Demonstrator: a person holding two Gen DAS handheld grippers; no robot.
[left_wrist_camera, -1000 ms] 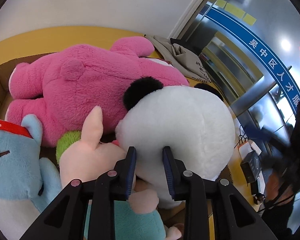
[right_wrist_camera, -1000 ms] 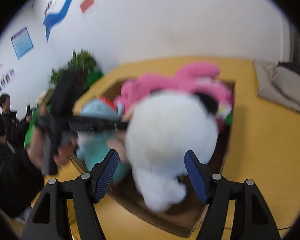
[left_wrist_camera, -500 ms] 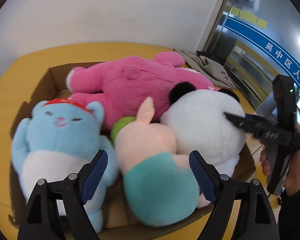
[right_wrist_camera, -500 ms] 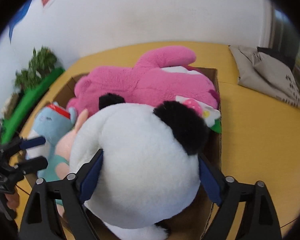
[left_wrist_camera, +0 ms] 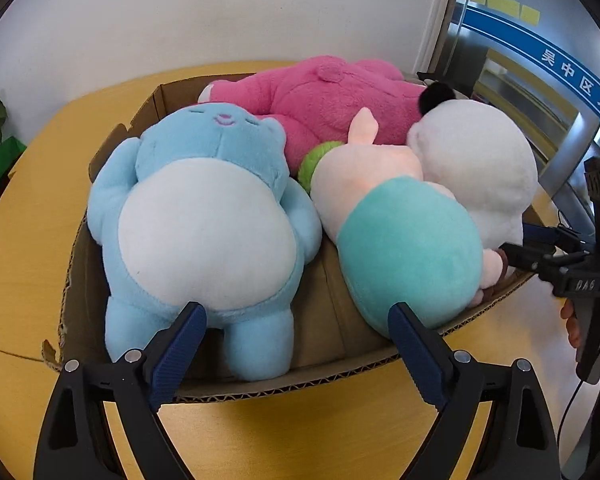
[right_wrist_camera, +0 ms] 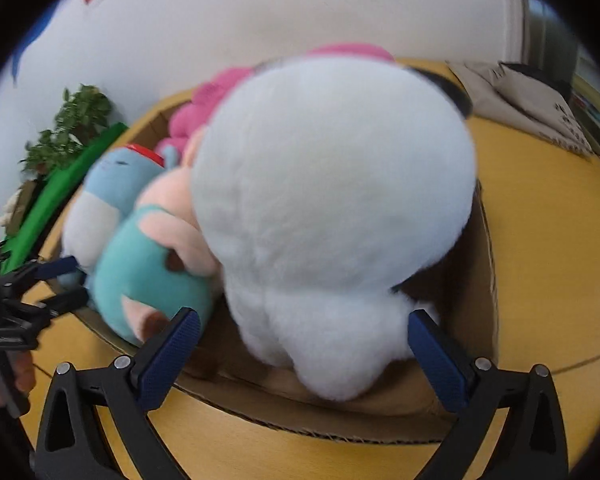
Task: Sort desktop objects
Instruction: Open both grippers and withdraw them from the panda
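Left gripper (left_wrist_camera: 296, 334): jaws spread wide, holding nothing, blue pads hanging over the near rim of the cardboard box (left_wrist_camera: 284, 390); one pad sits in front of the blue plush (left_wrist_camera: 204, 232) near its foot, the other just beside the teal-bodied pink plush (left_wrist_camera: 404, 248), contact not resolvable. Right gripper (right_wrist_camera: 302, 338): jaws likewise wide apart and empty, straddling the lower end of the white panda plush (right_wrist_camera: 332, 208); the view is motion-blurred, so touching cannot be told. From the left wrist view the right gripper's fingers (left_wrist_camera: 528, 258) appear at the box's right edge, close to the pink plush's foot. Box rests on a yellow table (left_wrist_camera: 28, 248). Contents: blue plush on its back with white belly up, at left; teal-and-pink plush lying beside it; white panda with black ears at right; large magenta bear (left_wrist_camera: 332, 100) lying across the far side. All four are packed against each other inside the box.
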